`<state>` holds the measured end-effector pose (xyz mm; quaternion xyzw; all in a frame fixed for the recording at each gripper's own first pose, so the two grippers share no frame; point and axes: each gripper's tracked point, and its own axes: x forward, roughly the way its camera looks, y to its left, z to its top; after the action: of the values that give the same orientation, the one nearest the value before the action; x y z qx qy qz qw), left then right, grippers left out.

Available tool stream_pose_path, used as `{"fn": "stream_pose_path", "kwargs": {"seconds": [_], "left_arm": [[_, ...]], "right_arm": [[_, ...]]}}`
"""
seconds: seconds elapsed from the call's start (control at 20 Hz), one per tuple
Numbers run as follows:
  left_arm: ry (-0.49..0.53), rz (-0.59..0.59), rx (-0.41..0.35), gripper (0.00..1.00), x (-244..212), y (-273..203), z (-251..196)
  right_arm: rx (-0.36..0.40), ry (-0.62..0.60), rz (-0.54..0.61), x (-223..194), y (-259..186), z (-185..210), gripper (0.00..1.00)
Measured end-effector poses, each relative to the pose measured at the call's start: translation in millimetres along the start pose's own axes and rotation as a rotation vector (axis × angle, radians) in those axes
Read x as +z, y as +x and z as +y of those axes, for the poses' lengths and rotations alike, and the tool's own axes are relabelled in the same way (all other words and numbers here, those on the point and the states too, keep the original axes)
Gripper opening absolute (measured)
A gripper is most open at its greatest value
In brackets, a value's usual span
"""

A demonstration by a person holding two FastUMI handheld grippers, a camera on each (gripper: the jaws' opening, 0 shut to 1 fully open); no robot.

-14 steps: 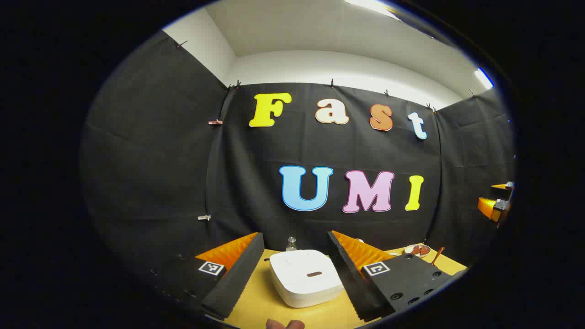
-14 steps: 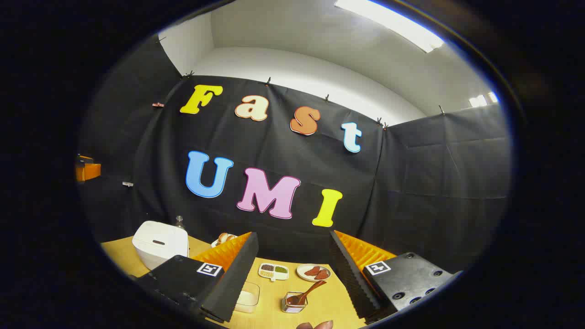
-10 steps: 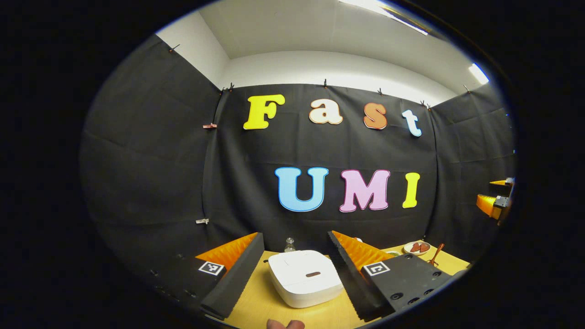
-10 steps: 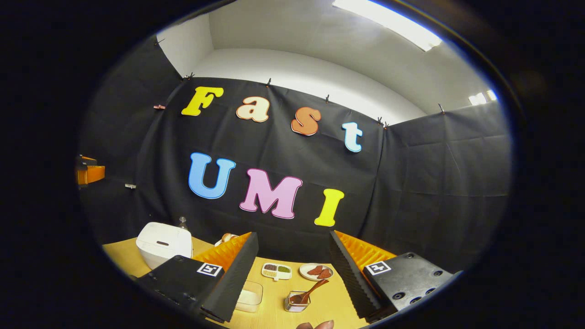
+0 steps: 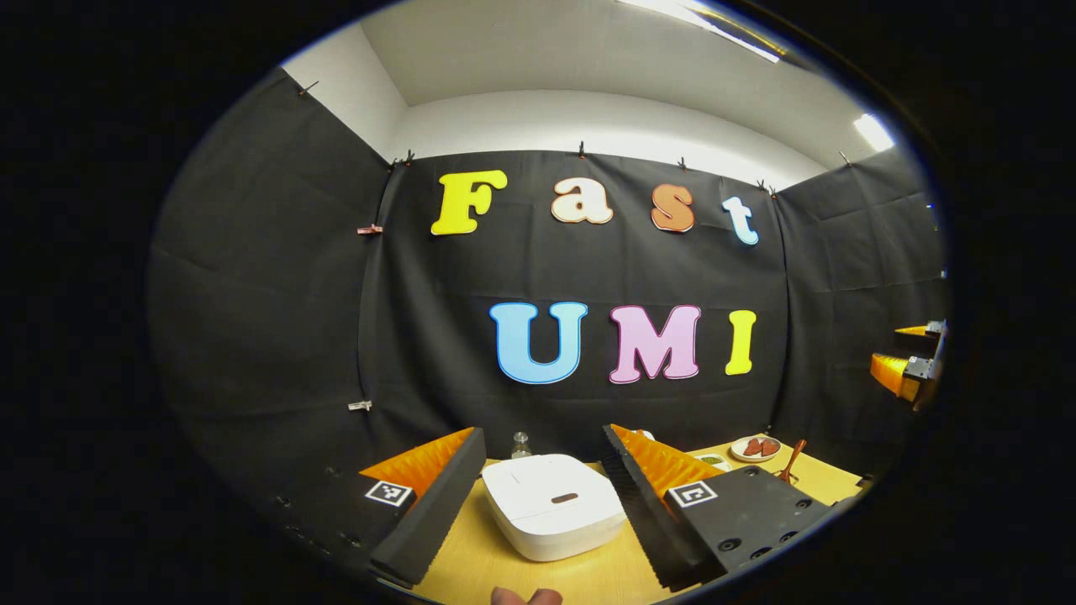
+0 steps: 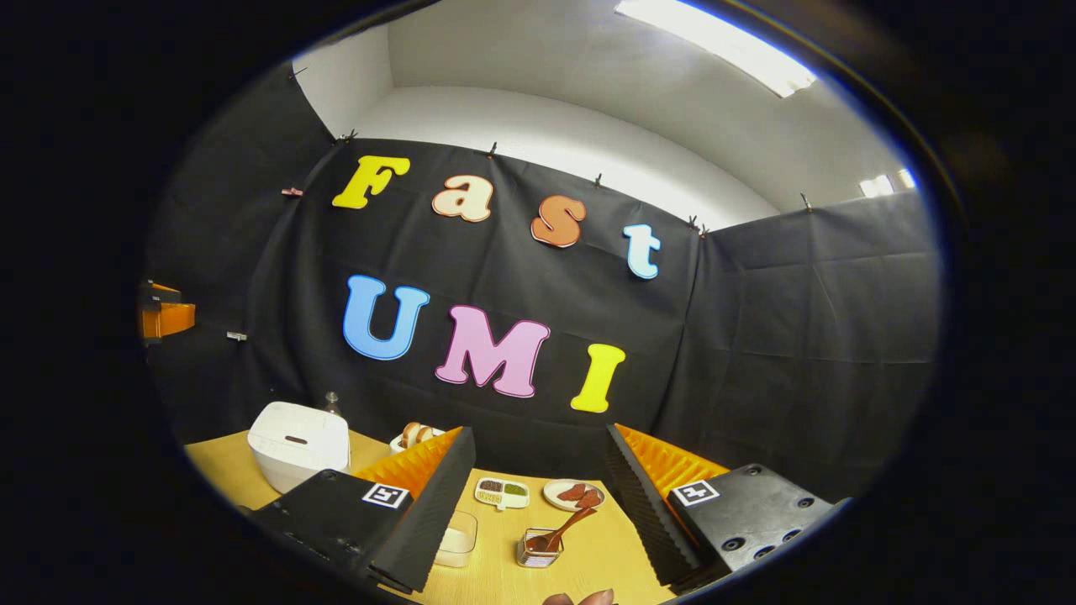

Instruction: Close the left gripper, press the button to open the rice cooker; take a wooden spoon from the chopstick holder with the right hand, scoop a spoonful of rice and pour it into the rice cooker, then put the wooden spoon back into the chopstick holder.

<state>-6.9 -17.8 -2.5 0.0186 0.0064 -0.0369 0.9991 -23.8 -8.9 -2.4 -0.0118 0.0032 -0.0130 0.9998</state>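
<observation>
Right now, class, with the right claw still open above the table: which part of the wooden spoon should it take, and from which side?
Grip the spoon by its free handle, the end sticking up and leaning to the right out of the holder. Its bowl sits down inside the holder, out of reach. Bring the right claw down from above, fingers either side of the slanted handle.
</observation>
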Motion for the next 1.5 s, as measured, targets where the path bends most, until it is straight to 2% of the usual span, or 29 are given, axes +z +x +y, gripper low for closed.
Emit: {"fn": "stream_pose_path", "kwargs": {"seconds": [0.25,0.4,0.45,0.5,0.55,0.6,0.65,0.75,0.9,1.2,1.4,1.5], "left_arm": [[-0.006,-0.029,-0.013,0.95,8.5,0.0,3.2],[-0.013,-0.017,-0.048,0.94,4.9,4.3,-2.9],[-0.015,-0.011,-0.072,0.82,4.6,5.5,-7.6],[-0.020,-0.006,-0.099,0.82,3.5,6.1,-12.5],[-0.025,-0.003,-0.125,0.63,3.9,7.1,-17.6],[-0.027,-0.003,-0.138,0.56,2.6,11.1,-20.1],[-0.029,-0.005,-0.138,0.41,2.4,14.5,-19.3],[-0.064,0.012,-0.199,0.10,-6.1,22.3,-30.7],[-0.114,0.110,-0.320,0.07,-34.0,30.8,-54.2],[-0.142,0.300,-0.426,0.07,-95.4,73.0,-65.7],[-0.124,0.428,-0.403,0.07,-142.3,119.9,-50.9],[-0.155,0.491,-0.377,0.07,-159.0,149.8,-42.6]], "right_arm": [[0.000,-0.010,-0.018,7.2,-1.6,3.9,0.97],[-0.001,-0.054,-0.038,13.3,-0.5,5.2,0.97],[-0.004,-0.070,-0.045,14.3,0.9,4.2,0.97],[-0.002,-0.076,-0.048,14.3,1.4,4.5,0.97],[0.002,-0.074,-0.047,13.1,1.9,6.3,0.97],[0.004,-0.071,-0.046,12.8,1.7,7.1,0.97],[0.002,-0.070,-0.044,11.7,1.4,5.8,0.97],[-0.001,-0.077,-0.039,9.1,3.1,5.2,0.97],[-0.013,-0.096,-0.029,3.6,4.9,0.6,0.97],[-0.048,-0.089,-0.015,-3.5,5.2,-13.7,0.97],[-0.058,-0.073,0.026,-20.1,8.1,-21.5,0.97],[-0.066,-0.082,0.043,-26.2,12.4,-25.3,0.98]]}}
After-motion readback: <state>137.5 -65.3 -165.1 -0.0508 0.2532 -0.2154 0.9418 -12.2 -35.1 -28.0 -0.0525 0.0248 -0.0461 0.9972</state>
